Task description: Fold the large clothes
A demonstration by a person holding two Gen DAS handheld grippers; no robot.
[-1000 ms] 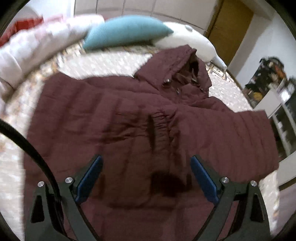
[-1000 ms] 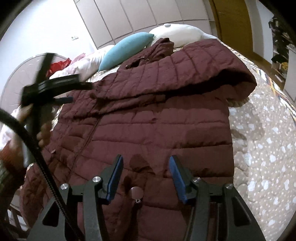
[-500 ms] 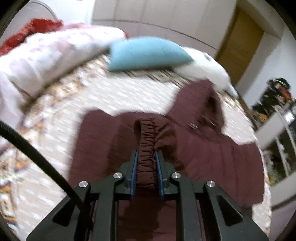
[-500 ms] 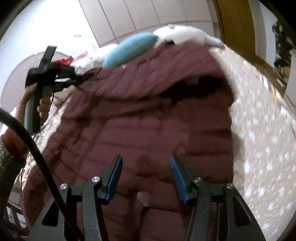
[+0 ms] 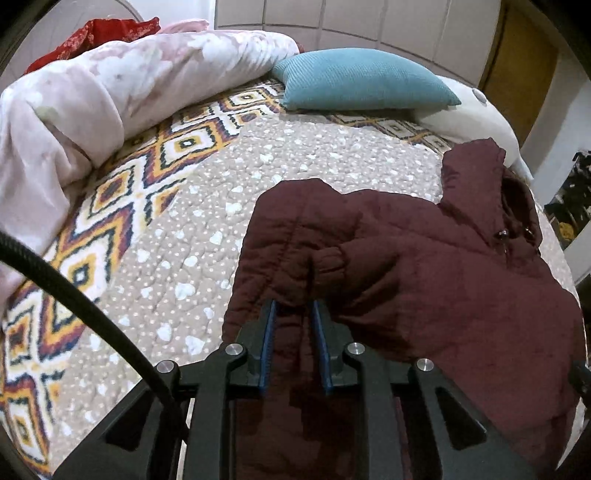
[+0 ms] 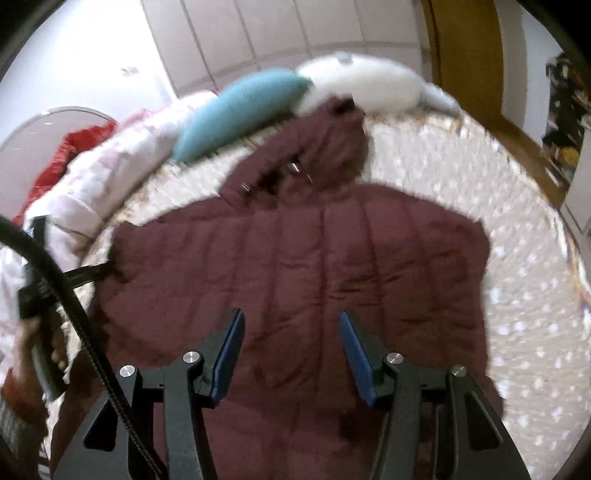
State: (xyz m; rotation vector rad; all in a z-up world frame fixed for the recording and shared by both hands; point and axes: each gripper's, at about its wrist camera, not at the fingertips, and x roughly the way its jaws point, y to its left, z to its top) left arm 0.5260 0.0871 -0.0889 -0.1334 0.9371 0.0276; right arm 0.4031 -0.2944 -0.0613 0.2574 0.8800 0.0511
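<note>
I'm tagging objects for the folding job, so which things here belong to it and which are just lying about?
Part of the job:
maroon jacket
left gripper, jaws shut on jacket fabric
right gripper, jaws open above the jacket

Just lying about:
teal pillow
white pillow
pink duvet
red cloth

patterned bed [image 5: 192, 236], teal pillow [image 5: 362, 85], wooden door [image 5: 517, 70]

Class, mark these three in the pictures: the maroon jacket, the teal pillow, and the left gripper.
maroon jacket [image 6: 332, 266]: right wrist view, on its quilted body.
teal pillow [image 5: 362, 83]: left wrist view, on the middle of its face.
left gripper [image 5: 293, 314]: left wrist view, between the fingers, shut on jacket fabric.
</note>
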